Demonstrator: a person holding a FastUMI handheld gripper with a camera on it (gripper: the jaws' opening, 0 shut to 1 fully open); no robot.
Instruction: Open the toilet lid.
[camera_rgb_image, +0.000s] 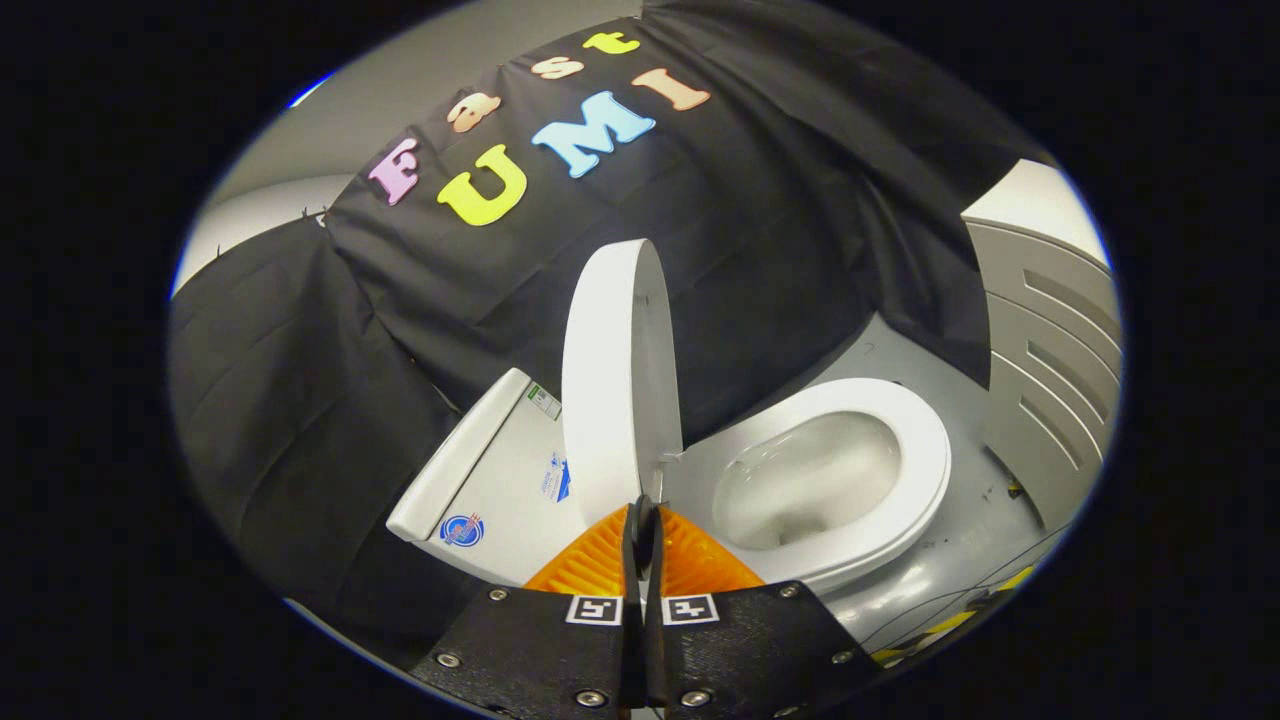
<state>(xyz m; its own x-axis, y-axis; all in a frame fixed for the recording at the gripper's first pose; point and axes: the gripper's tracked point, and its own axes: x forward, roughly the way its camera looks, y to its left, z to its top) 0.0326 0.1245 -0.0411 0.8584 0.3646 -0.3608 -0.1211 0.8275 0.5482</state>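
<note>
A white toilet stands against the booth's black cloth wall. Its lid (615, 380) is raised and stands nearly upright, seen almost edge-on, between the tank (490, 470) and the uncovered seat (925, 450). The bowl (810, 480) lies bare inside the seat ring. My gripper (643, 512) is shut, its two fingers pressed together with no gap. The tips sit right at the near lower edge of the lid, and nothing shows between them. I cannot tell whether they touch the lid.
A grey slatted panel (1050, 370) stands just beyond the seat on the far side. Grey floor (960, 545) surrounds the bowl, with yellow-and-black tape (960, 620) along its near edge. Black cloth hangs behind the tank.
</note>
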